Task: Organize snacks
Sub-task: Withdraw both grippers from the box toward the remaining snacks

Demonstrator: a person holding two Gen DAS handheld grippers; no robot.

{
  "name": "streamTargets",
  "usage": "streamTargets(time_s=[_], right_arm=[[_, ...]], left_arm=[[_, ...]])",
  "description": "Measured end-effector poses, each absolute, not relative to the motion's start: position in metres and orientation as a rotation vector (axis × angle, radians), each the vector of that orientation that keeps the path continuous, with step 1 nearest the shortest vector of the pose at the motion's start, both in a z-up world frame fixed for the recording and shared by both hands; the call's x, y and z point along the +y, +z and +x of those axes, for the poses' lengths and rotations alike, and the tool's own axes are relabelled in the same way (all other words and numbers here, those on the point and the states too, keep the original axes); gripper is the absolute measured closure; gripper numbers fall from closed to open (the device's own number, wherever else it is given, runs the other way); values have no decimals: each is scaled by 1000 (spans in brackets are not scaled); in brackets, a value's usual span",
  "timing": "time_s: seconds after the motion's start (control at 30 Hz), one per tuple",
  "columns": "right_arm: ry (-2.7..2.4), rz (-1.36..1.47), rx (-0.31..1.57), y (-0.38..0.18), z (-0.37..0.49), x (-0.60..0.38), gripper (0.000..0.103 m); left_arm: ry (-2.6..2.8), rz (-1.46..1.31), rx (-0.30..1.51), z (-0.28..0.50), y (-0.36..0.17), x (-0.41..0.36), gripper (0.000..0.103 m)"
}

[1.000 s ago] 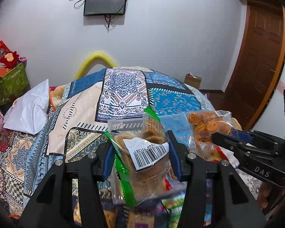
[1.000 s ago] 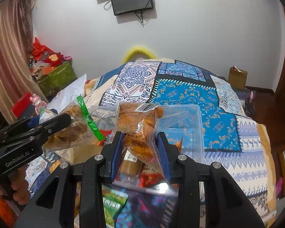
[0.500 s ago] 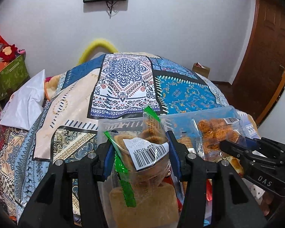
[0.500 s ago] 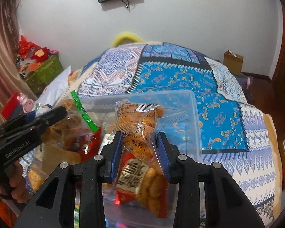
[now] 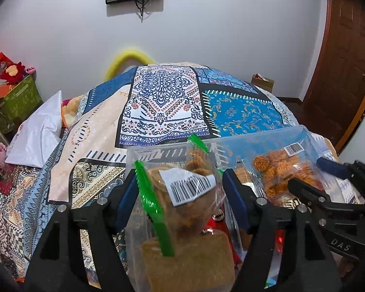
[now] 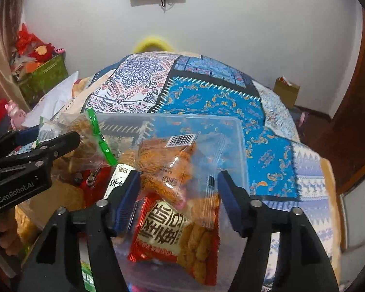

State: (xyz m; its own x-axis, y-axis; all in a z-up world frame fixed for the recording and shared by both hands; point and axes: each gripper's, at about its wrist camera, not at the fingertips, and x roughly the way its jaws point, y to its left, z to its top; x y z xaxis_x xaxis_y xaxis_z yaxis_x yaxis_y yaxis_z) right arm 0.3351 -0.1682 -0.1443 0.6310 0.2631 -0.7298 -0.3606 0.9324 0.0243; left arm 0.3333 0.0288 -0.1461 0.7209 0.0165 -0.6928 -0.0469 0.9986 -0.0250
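Note:
A clear plastic box (image 6: pixel 233 131) sits on the patterned bed and holds several snack packs. My left gripper (image 5: pixel 180 194) has opened around a clear bag with a green strip and a barcode label (image 5: pixel 182 189), over the box's left part; the bag looks loose between the pads. My right gripper (image 6: pixel 178 194) is open over the box; a clear bag of orange snacks (image 6: pixel 167 160) lies between its fingers on a red snack pack (image 6: pixel 167 231). The orange bag also shows in the left wrist view (image 5: pixel 284 168).
The patchwork bedspread (image 5: pixel 163 102) covers the bed beyond the box. A white pillow (image 5: pixel 36 131) lies at the left. A green box with toys (image 5: pixel 14 99) stands far left. A wooden door (image 5: pixel 345 56) is at the right.
Both grippers came down over the clear box and opened. The orange bag dropped from the right gripper onto the packs; the left jaws widened around the green-strip bag.

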Motion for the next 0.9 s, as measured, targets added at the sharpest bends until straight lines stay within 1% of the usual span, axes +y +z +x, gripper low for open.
streamTargets(time_s=[0.17,0.3,0.4,0.43,0.47,0.57,0.9], right_arm=[[365,-145,769,-125,319,-170,33],[376,-134,741,-110,304,-173,30],[396,-108,726,-99,290,-177,26],[404,-102,721,-95,283,-179,25],[412,-99,719,-94,279,-179,24],[431,-90,714,-91,263,-180,21],[482,-82,775,-109,211,-175,20]], left_arm=[[22,-33,741,312,-127,29,22],[21,-23,719,288,-108,33,21],[31,-29,713,268,-98,39,17],[38,-34,713,258,-95,43,14],[41,-38,712,250,-94,46,13],[46,-25,716,224,-93,51,13],[51,6,785,149,-116,64,13]])
